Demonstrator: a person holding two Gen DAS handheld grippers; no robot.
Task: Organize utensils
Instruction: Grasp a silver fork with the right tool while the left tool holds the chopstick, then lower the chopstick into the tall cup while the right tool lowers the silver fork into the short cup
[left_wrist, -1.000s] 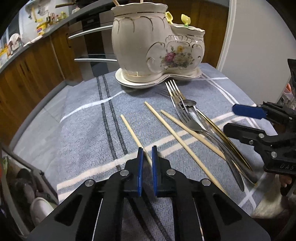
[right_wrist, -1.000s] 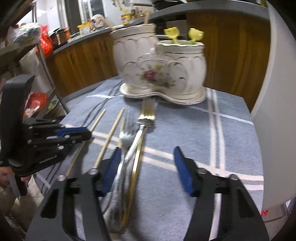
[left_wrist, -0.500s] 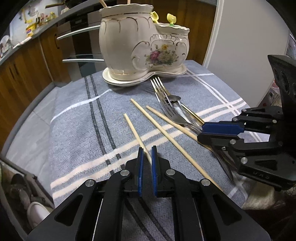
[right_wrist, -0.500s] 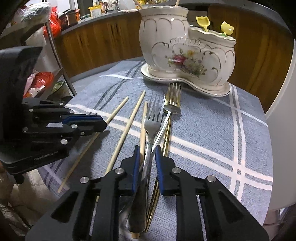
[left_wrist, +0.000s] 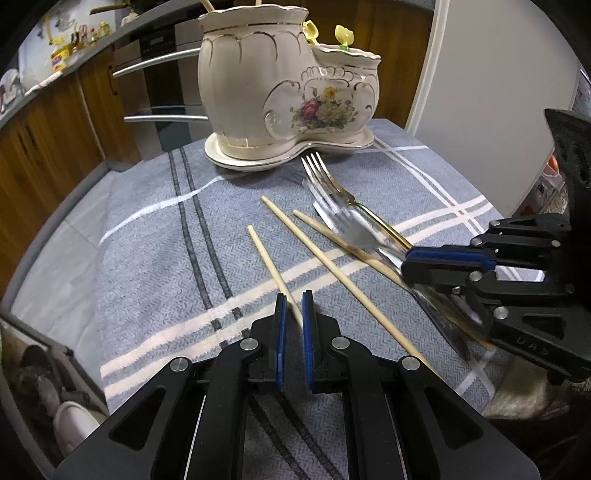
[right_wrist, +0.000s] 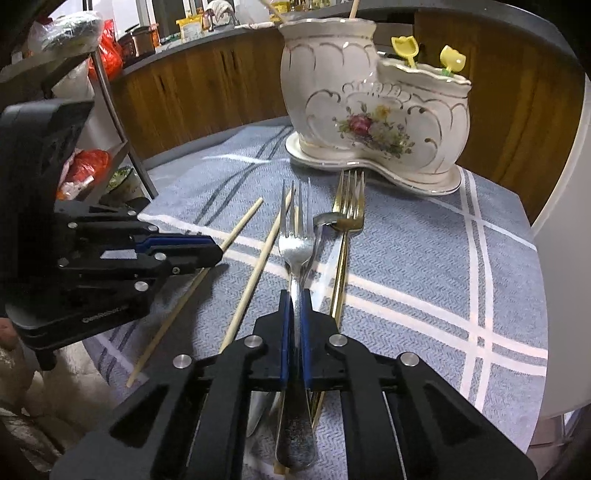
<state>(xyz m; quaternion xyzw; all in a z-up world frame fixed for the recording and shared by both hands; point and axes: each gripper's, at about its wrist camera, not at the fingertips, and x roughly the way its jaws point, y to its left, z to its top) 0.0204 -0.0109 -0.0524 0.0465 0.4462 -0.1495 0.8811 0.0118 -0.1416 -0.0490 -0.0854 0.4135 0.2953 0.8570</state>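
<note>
Right gripper (right_wrist: 294, 317) clamped on silver fork (right_wrist: 295, 247) handle — tines aimed at ceramic holder (right_wrist: 373, 122). Left gripper (left_wrist: 291, 325) pinched narrow around chopstick (left_wrist: 271, 266) on striped cloth (left_wrist: 147, 251).

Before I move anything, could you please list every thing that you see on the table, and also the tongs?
Cream boot-shaped ceramic holder: one, floral with gold trim, on its saucer at the far end of the cloth.
Yellow tulip-topped picks: two, standing in the holder's low compartment.
Thin wooden sticks: two, pale, in the tall compartment.
Pale wooden chopsticks: three, lying on the cloth; the leftmost runs between the left tongs.
Silver metal fork: one, tines toward the holder.
Gold metal fork: one, right of the silver fork.
Small silver spoon: one, between the forks.
Blue-grey striped cloth: one, covering the table.
Left tongs: black with blue pads, closed on a chopstick.
Right tongs: same colours, clamped on the silver fork's handle.
</note>
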